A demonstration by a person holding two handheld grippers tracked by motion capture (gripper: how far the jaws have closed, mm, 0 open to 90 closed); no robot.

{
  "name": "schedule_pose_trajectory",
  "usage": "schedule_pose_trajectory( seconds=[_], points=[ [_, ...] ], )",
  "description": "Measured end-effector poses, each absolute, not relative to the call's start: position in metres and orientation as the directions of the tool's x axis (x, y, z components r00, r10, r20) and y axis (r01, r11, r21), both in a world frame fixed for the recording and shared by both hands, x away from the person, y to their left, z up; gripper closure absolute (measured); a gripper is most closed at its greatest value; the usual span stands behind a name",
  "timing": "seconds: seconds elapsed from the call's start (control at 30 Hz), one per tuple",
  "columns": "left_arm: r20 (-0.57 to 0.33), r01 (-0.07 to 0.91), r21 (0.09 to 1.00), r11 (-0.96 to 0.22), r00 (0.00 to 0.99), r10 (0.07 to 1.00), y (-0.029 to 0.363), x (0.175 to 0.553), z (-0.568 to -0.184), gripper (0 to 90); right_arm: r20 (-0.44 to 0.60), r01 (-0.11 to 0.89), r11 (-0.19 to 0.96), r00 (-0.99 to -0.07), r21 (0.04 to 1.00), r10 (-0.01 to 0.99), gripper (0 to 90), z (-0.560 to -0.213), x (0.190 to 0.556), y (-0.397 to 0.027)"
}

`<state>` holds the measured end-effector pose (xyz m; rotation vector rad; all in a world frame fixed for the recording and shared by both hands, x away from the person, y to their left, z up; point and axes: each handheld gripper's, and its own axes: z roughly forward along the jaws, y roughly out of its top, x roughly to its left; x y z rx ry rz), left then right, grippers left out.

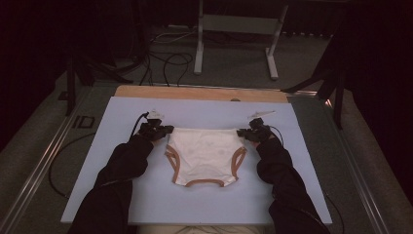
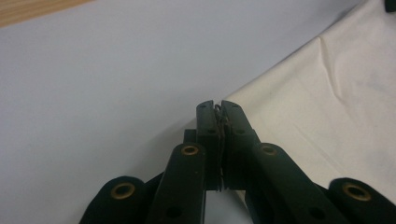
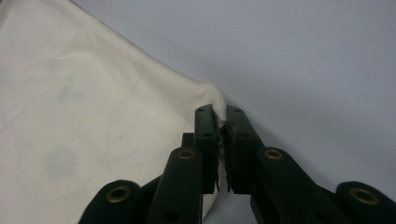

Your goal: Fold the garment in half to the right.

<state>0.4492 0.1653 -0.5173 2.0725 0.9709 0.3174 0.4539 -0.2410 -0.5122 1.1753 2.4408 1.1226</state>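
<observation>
A cream pair of briefs (image 1: 204, 155) with tan-edged leg holes lies flat on the pale blue mat (image 1: 122, 117), waistband toward the far side. My left gripper (image 1: 164, 130) is shut on the waistband's left corner. In the left gripper view its jaws (image 2: 220, 106) pinch the cloth's edge, with the cream fabric (image 2: 327, 93) spreading to the right. My right gripper (image 1: 242, 132) is shut on the waistband's right corner. In the right gripper view a tuft of cloth pokes out between the closed jaws (image 3: 220, 112), and the fabric (image 3: 84, 116) spreads to the left.
The mat rests on a wooden tabletop (image 1: 199, 92) with metal rails (image 1: 44, 156) along both sides. Black sleeves (image 1: 122, 175) come in from the bottom. A white table frame (image 1: 234, 29) and loose cables (image 1: 165, 61) lie on the floor beyond.
</observation>
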Motion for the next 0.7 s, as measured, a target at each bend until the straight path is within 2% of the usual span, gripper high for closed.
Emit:
schedule_pose_trajectory(
  seconds=[0.17, 0.23, 0.43, 0.57, 0.7],
  points=[
    [-0.124, 0.553, 0.749, -0.364, 0.657, 0.743, 0.164, 0.451, -0.518, 87.2, 0.132, 0.585, 0.395, -0.659, 0.708, 0.740, 80.7, -0.513, 0.457, -0.241],
    [-0.116, 0.548, 0.752, -0.365, 0.655, 0.746, 0.163, 0.450, -0.517, 83.5, 0.139, 0.586, 0.389, -0.660, 0.711, 0.738, 74.8, -0.512, 0.457, -0.241],
    [-0.111, 0.545, 0.757, -0.360, 0.650, 0.752, 0.160, 0.446, -0.510, 56.3, 0.151, 0.593, 0.378, -0.654, 0.711, 0.741, 51.4, -0.509, 0.457, -0.242],
    [-0.129, 0.552, 0.756, -0.351, 0.651, 0.748, 0.160, 0.443, -0.504, 43.7, 0.163, 0.590, 0.374, -0.661, 0.715, 0.732, 37.4, -0.506, 0.455, -0.239],
    [-0.128, 0.551, 0.756, -0.352, 0.652, 0.747, 0.162, 0.440, -0.498, 31.4, 0.189, 0.591, 0.359, -0.669, 0.722, 0.719, 27.5, -0.503, 0.454, -0.238]
  ],
)
